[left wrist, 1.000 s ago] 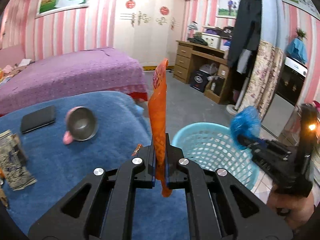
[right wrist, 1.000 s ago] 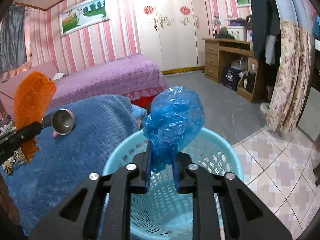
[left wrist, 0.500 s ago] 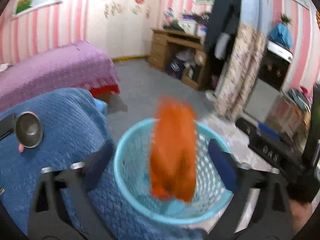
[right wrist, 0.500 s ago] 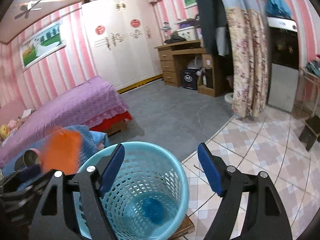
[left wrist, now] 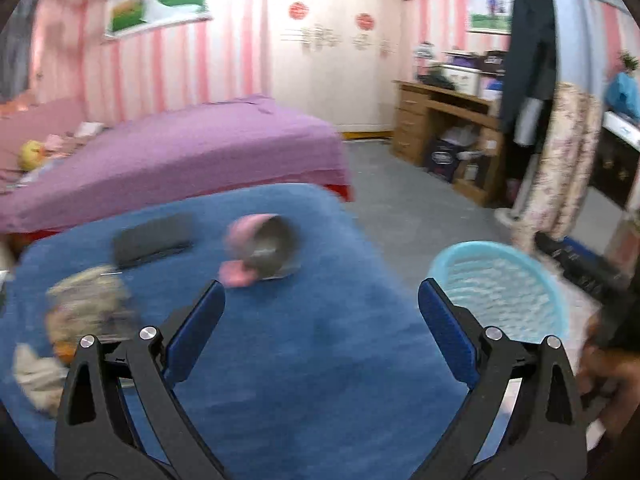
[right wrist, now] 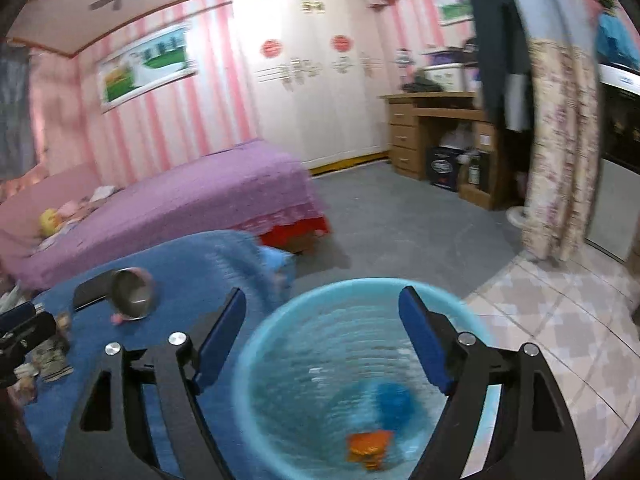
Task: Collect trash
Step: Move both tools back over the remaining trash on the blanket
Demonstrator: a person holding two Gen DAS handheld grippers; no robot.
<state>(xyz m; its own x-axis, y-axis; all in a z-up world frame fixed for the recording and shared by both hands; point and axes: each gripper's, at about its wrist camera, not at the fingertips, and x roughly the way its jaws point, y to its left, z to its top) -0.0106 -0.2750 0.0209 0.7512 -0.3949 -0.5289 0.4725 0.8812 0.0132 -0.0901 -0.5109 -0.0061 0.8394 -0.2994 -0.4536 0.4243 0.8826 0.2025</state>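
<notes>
The light blue basket (right wrist: pixel 276 320) stands on the floor beside the blue-covered table (left wrist: pixel 312 360). Inside it lie the orange wrapper (right wrist: pixel 368 446) and the blue plastic bag (right wrist: pixel 394 400). My right gripper (right wrist: pixel 322 340) is open and empty, just above the basket's rim. My left gripper (left wrist: pixel 320 330) is open and empty over the blue table, with the basket (left wrist: pixel 500 292) to its right. More trash, a crumpled printed bag (left wrist: pixel 88 308) and a pale scrap (left wrist: pixel 36 376), lies on the table at the left.
A metal bowl on a pink holder (left wrist: pixel 268 248) and a black flat case (left wrist: pixel 152 238) sit on the table. A purple bed (left wrist: pixel 168 156) is behind, a wooden desk (left wrist: pixel 444 120) and floral curtain (left wrist: pixel 556 168) at right. The left gripper (right wrist: pixel 20 328) shows at the right view's left edge.
Both grippers opened and dropped their loads: the blue bag, then the orange wrapper, fell into the basket. The left gripper swung back left over the table; the right tilted down.
</notes>
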